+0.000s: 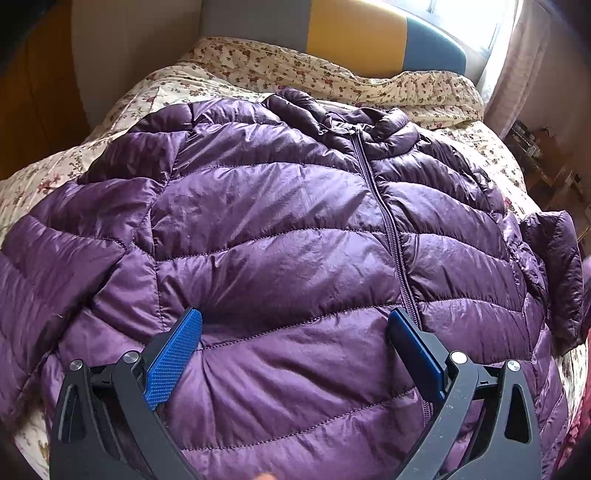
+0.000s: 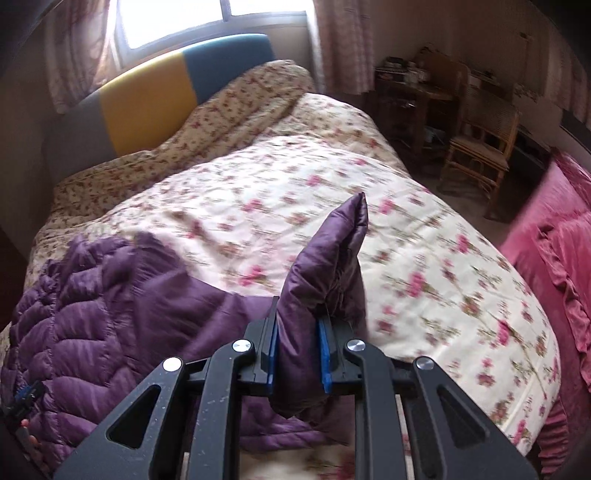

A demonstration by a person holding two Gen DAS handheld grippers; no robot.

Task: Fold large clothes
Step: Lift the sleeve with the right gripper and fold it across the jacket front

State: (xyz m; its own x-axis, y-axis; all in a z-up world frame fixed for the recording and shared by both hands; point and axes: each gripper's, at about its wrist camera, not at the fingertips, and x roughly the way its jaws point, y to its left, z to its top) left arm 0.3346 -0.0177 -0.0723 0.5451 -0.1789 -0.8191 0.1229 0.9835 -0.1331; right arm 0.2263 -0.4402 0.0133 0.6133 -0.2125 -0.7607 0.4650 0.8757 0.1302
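Right tool [image 2: 297,354] pinches jacket sleeve [image 2: 325,258]; floral bedspread [image 2: 424,258] beneath, chair [image 2: 484,147] beyond.

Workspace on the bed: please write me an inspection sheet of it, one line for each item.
Surface: bed with cream floral quilted cover, rumpled near the headboard.
Job's things: purple quilted puffer jacket lies front up, zipped; its sleeve end is lifted.
Clutter: nothing seen on the bed.
Grippers: left tool open, hovering over the jacket's lower front; right tool shut on the sleeve end.
Cables: nothing seen.
Surroundings: grey, yellow and blue padded headboard, bright window, wooden rattan chair, pink ruffled fabric beside the bed.
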